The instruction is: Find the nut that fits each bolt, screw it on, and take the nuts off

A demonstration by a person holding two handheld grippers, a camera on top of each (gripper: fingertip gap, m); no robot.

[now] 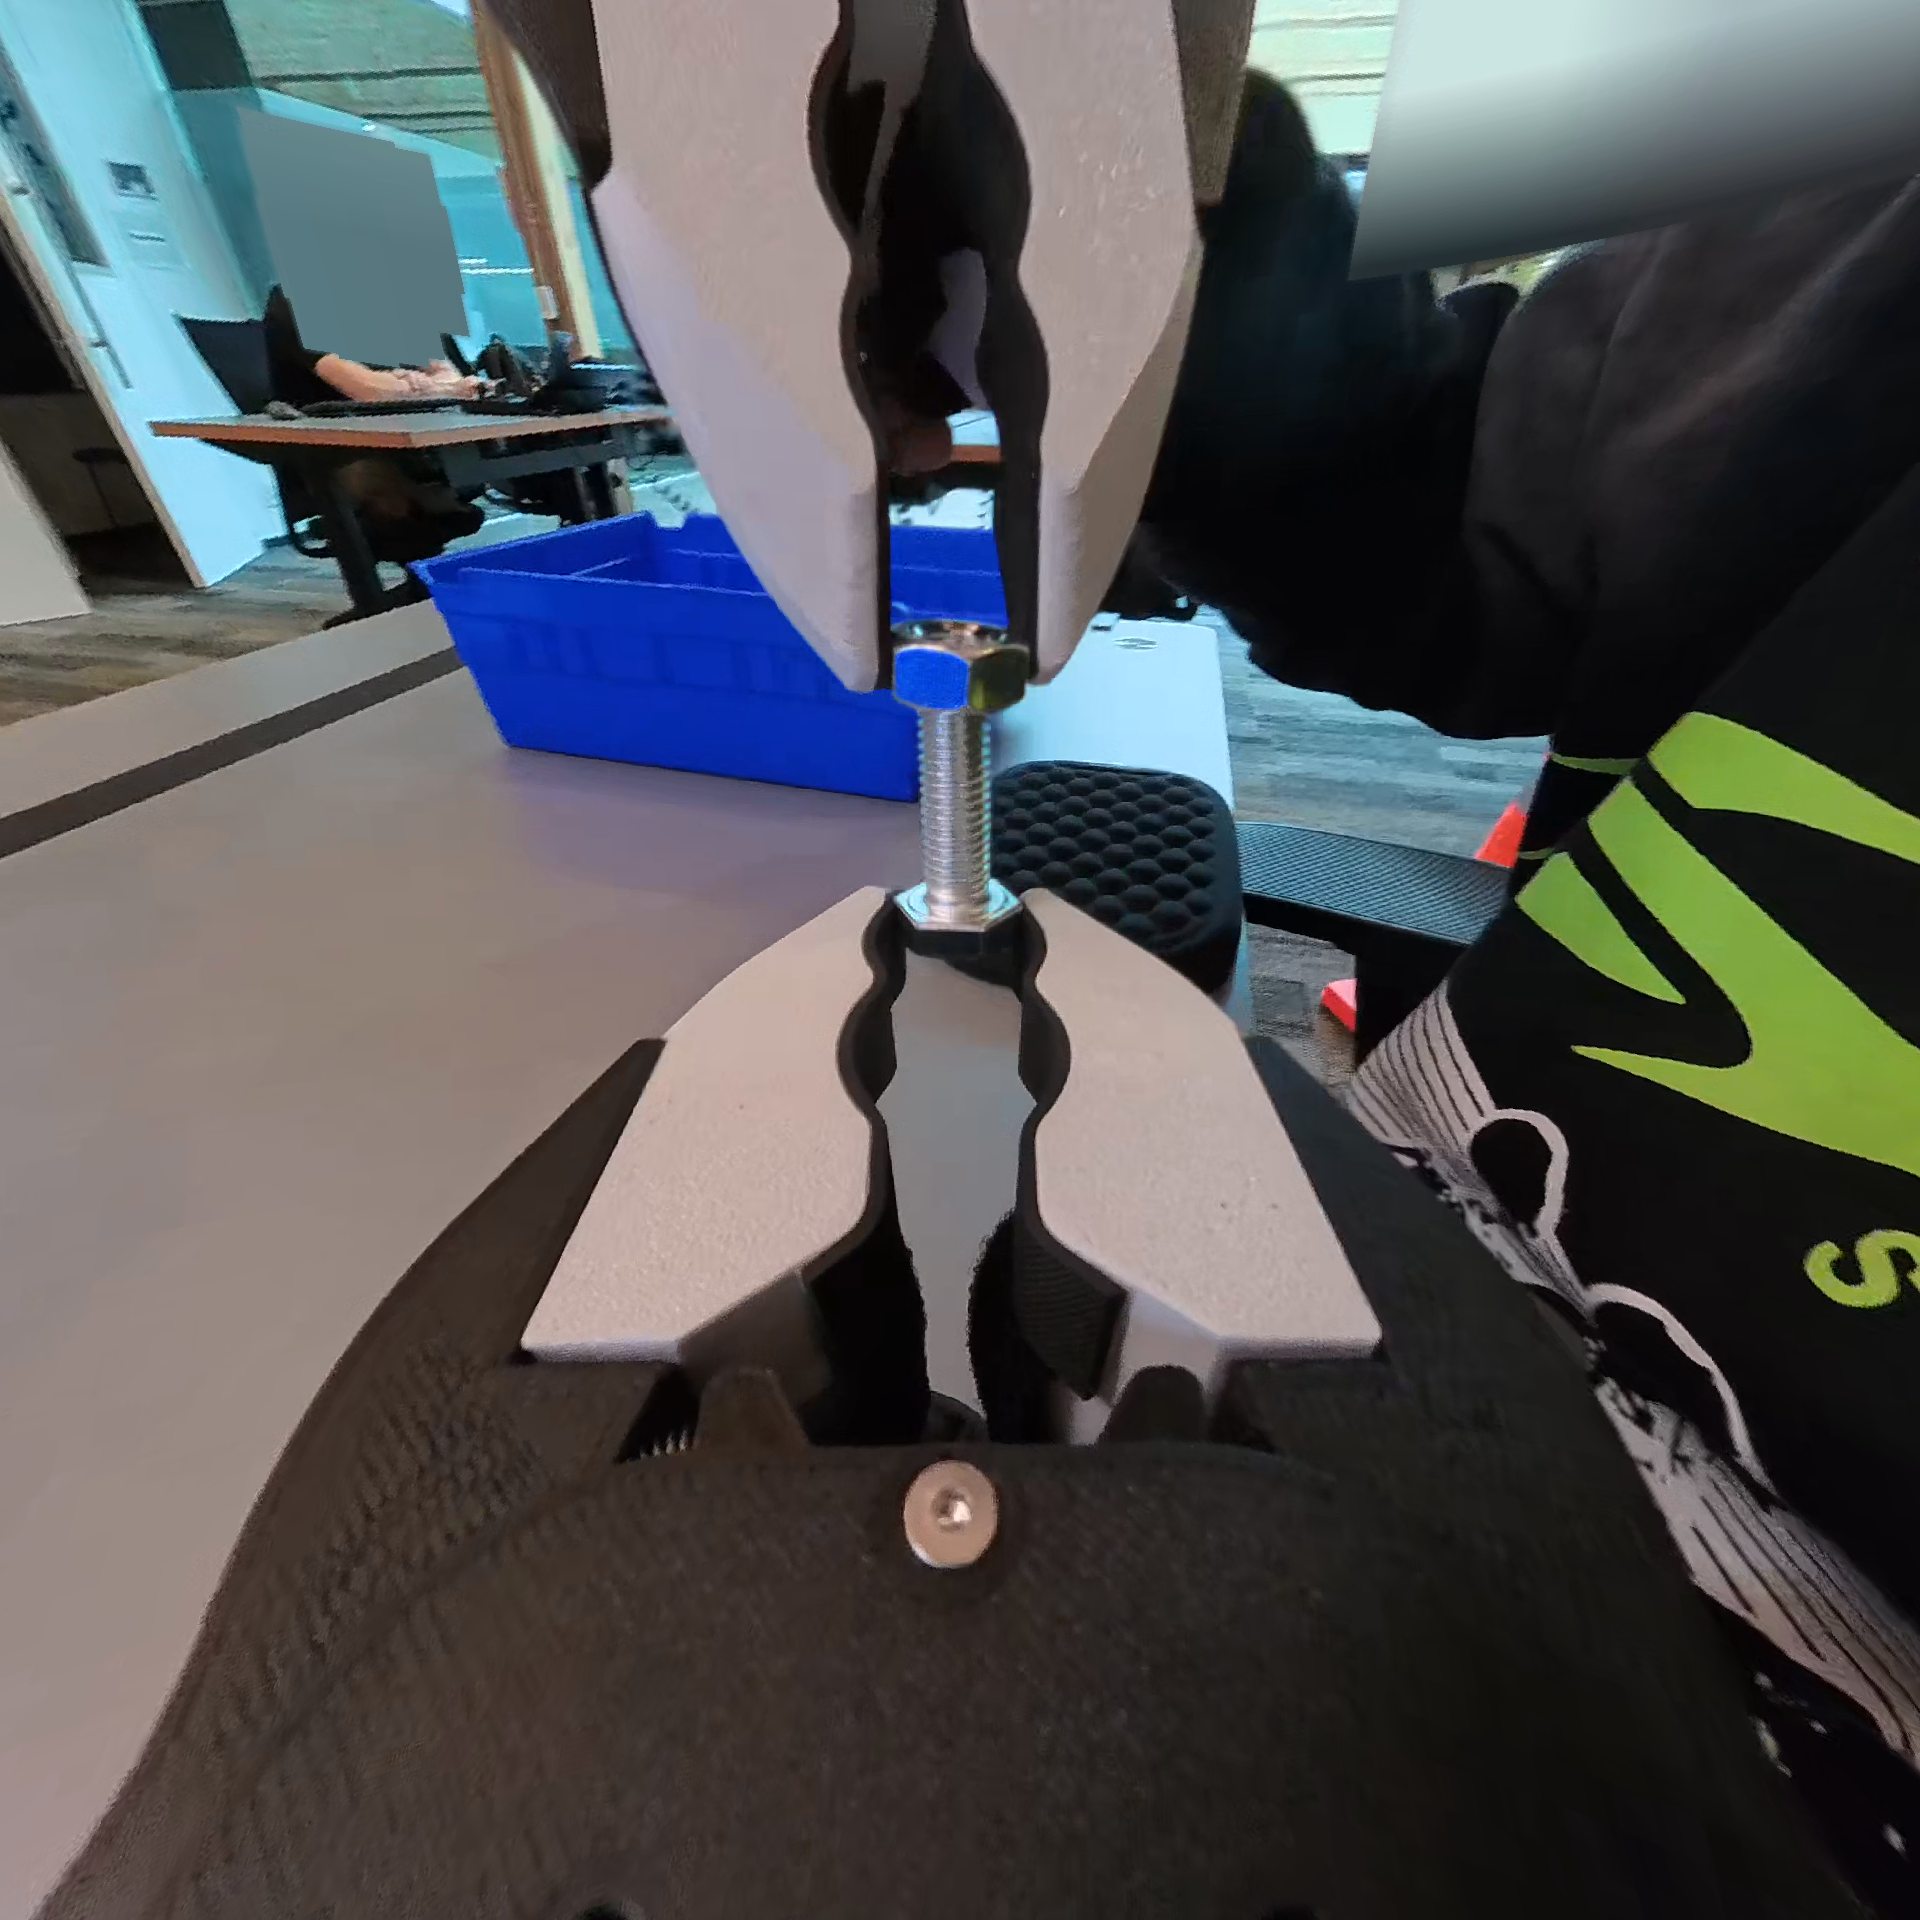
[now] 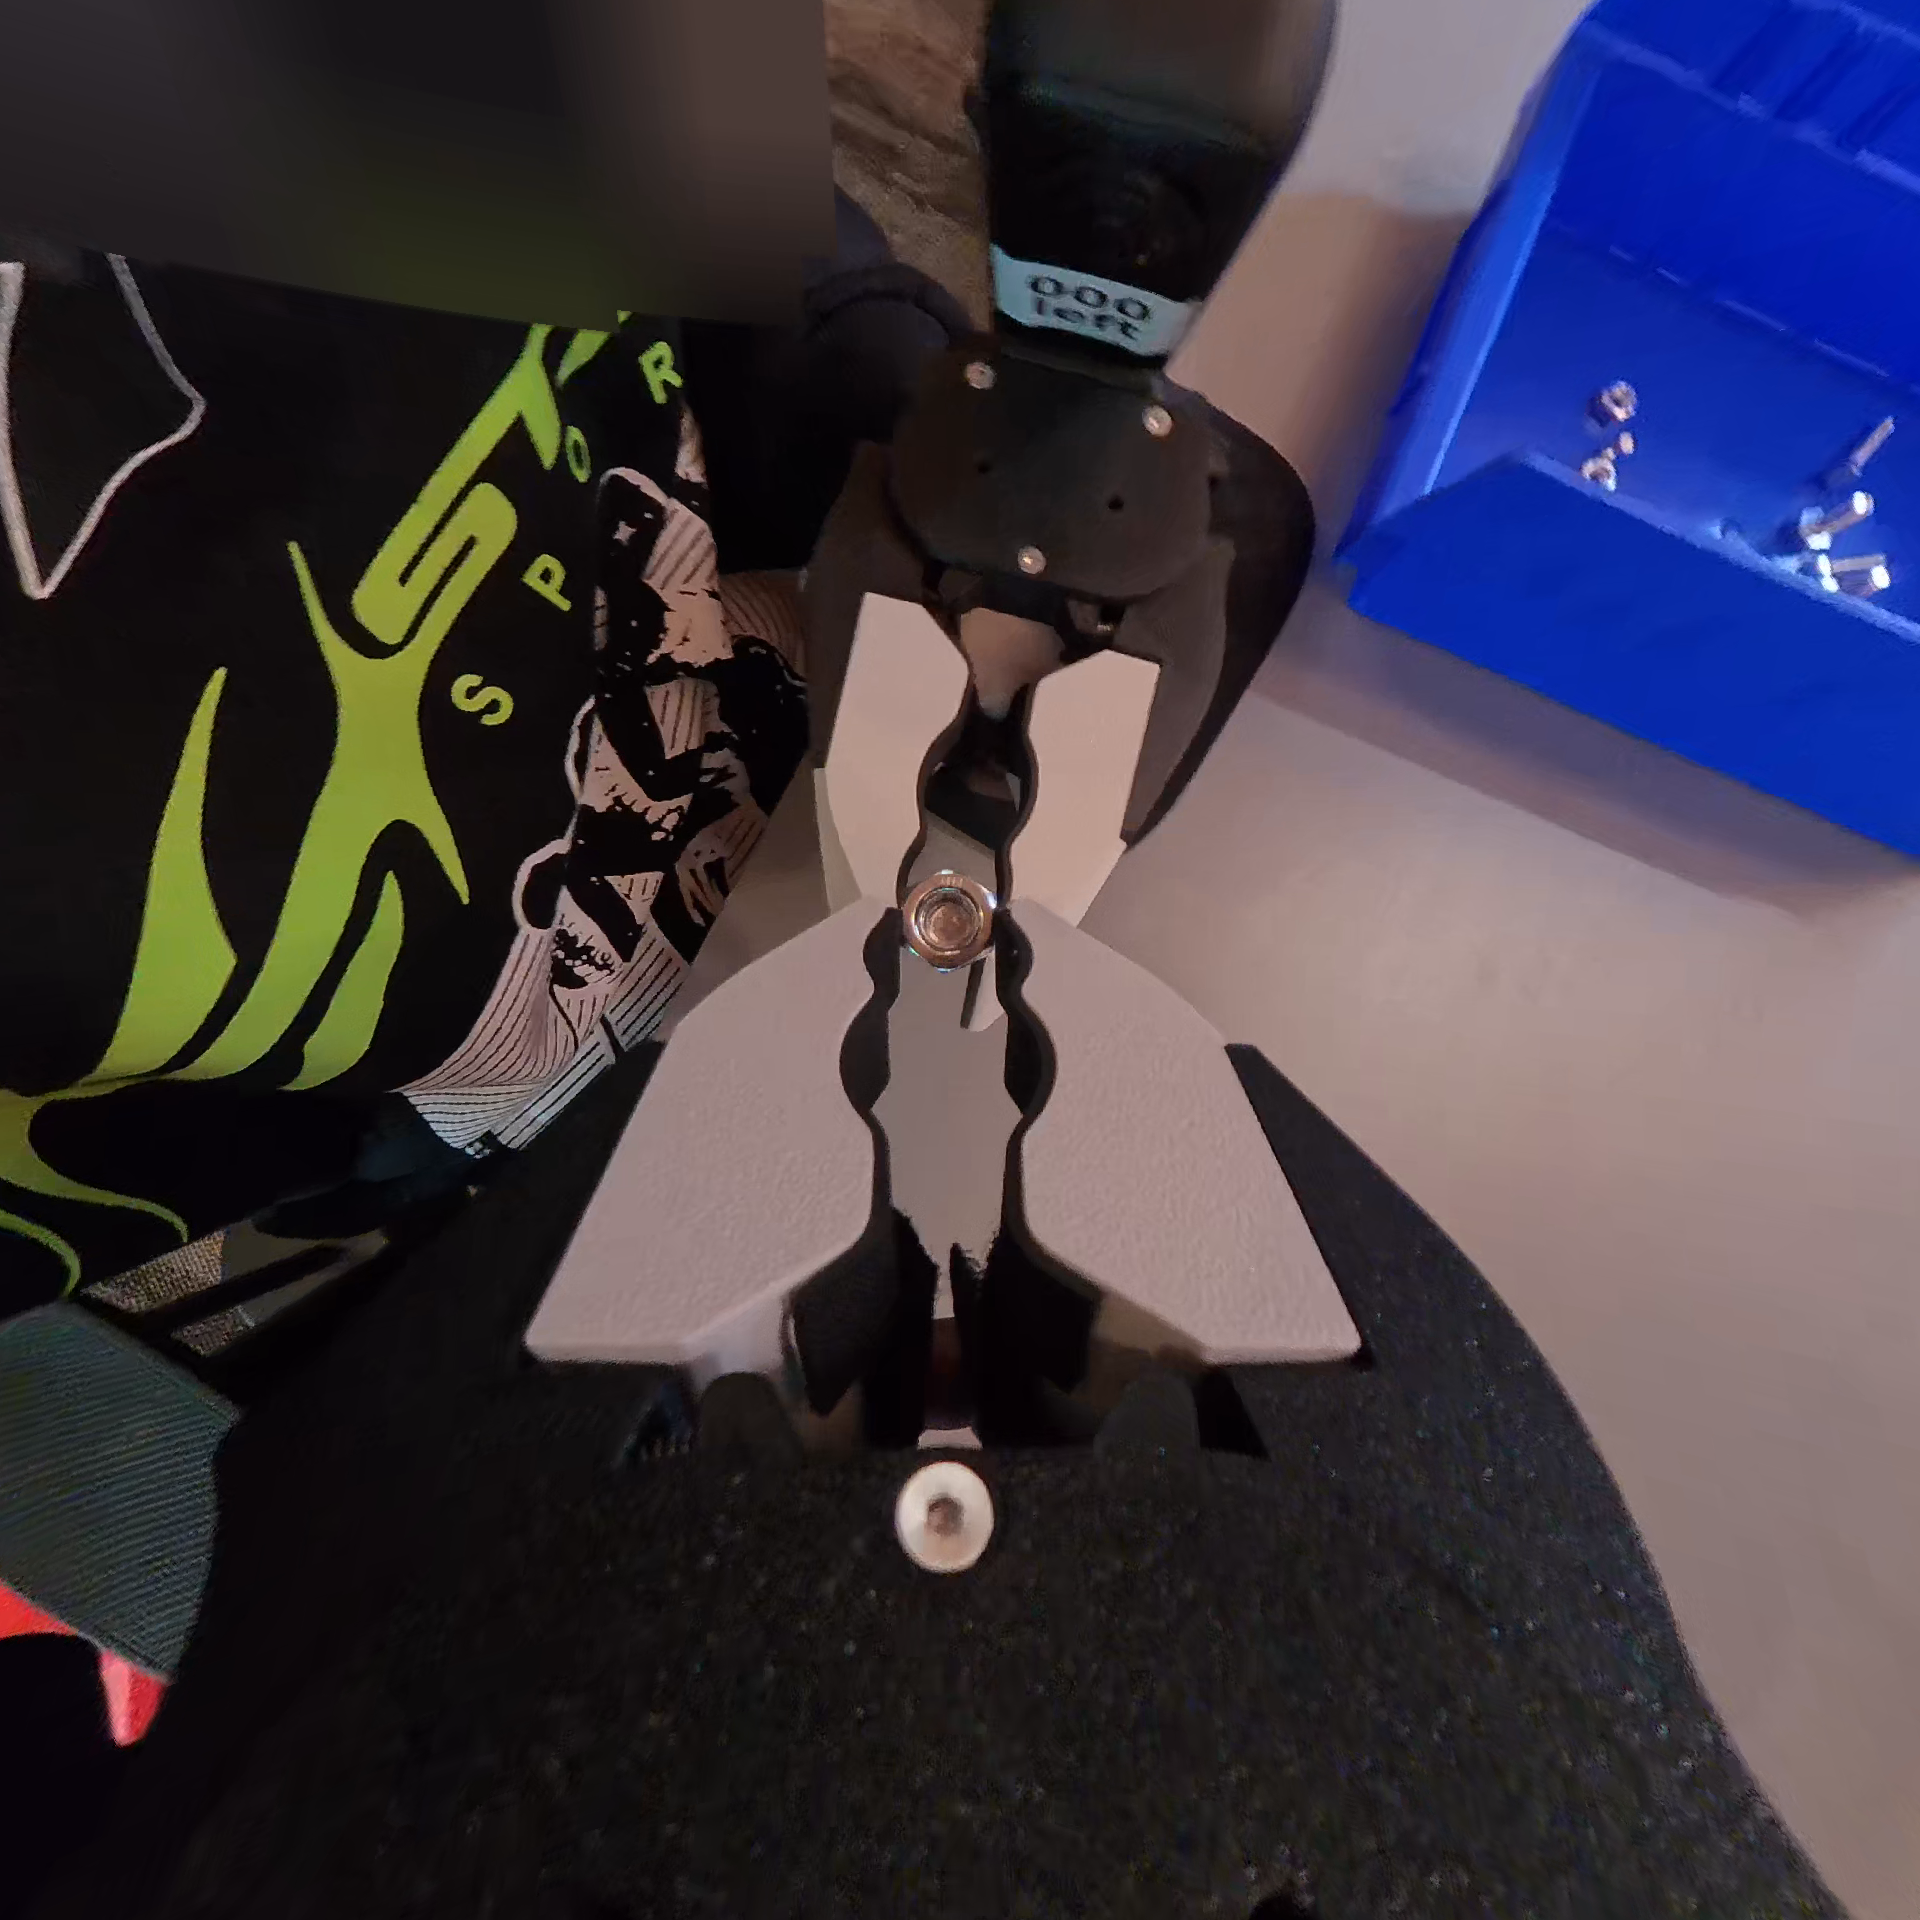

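A silver bolt (image 1: 954, 805) is held in the air between my two grippers, above the grey table (image 1: 312, 935). My left gripper (image 1: 956, 916) is shut on a hex nut (image 1: 957, 908) that sits on the bolt's threaded end. My right gripper (image 1: 961, 665) comes in from the top of the left wrist view and is shut on the bolt's hex head (image 1: 961, 673). In the right wrist view, my right gripper (image 2: 943, 927) holds the bolt head (image 2: 943, 921), seen end-on. The left gripper (image 2: 951, 862) meets it from above, and the nut is hidden behind the head.
A blue bin (image 1: 665, 665) stands on the table behind the bolt, and in the right wrist view it (image 2: 1621, 623) holds several loose bolts (image 2: 1834, 540). A person's black and green shirt (image 1: 1714, 987) is close on one side. A black chair pad (image 1: 1122, 852) is beyond the table edge. The left gripper's tips are roughly 5 cm from the right gripper's.
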